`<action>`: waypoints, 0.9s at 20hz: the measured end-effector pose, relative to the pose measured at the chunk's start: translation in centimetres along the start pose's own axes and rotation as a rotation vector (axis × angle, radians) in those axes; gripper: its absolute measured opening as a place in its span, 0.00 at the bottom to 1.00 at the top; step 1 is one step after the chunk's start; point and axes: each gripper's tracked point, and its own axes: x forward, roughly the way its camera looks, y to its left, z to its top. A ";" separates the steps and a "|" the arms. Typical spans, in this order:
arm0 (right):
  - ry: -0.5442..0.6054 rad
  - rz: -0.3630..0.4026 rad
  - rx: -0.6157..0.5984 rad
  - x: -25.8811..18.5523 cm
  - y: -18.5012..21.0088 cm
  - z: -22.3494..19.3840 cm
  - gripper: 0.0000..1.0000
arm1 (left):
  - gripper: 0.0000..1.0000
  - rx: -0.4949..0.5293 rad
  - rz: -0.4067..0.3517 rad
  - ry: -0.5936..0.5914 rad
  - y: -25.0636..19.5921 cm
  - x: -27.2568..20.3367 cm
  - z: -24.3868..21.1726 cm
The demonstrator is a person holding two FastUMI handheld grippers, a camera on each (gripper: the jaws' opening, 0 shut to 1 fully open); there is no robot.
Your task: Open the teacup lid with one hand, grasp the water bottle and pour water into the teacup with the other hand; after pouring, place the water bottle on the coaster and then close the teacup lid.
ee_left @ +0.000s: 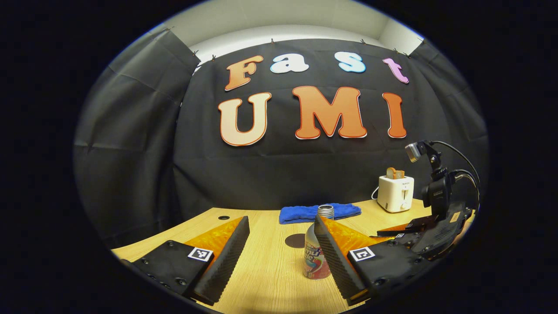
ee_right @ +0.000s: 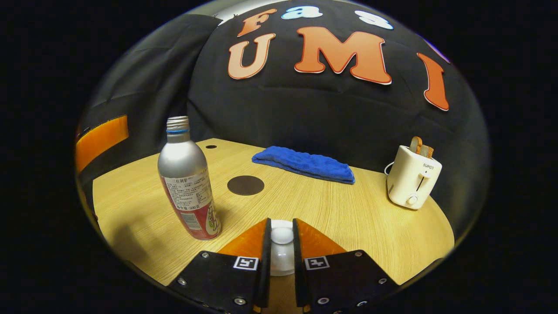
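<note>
A silver and red water bottle [ee_left: 314, 255] stands upright on the wooden table, its neck uncapped. It sits between the wide-apart fingers of my open left gripper [ee_left: 281, 220], close against the right-hand finger, ungripped. In the right gripper view the same bottle [ee_right: 188, 183] is at the left. My right gripper [ee_right: 281, 222] is shut on the round knob of the white teacup lid [ee_right: 282, 257]; the cup under it is hidden. A dark round coaster [ee_right: 245, 185] lies behind the bottle, and it appears as the coaster [ee_left: 295, 240] in the left gripper view.
A folded blue towel [ee_right: 305, 163] lies at the back of the table. A white toaster [ee_right: 413, 179] with a bread slice stands at the back right. The right gripper's body [ee_left: 431, 226] with its cables rises at the right in the left gripper view.
</note>
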 end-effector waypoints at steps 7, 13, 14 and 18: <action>-0.033 0.029 0.062 -0.6 -0.1 1.2 0.21 | 0.98 -0.016 -0.005 0.016 -0.4 0.3 -0.8; -0.097 0.044 0.123 -2.7 -1.2 3.0 0.21 | 0.98 -0.064 -0.056 0.056 -1.8 1.2 -2.6; -0.111 0.035 0.127 -3.1 -1.7 3.4 0.21 | 0.98 -0.076 -0.069 0.068 -2.2 1.3 -3.0; -0.139 0.012 0.135 -4.5 -3.3 4.1 0.21 | 0.98 -0.108 -0.130 0.114 -4.2 1.8 -4.4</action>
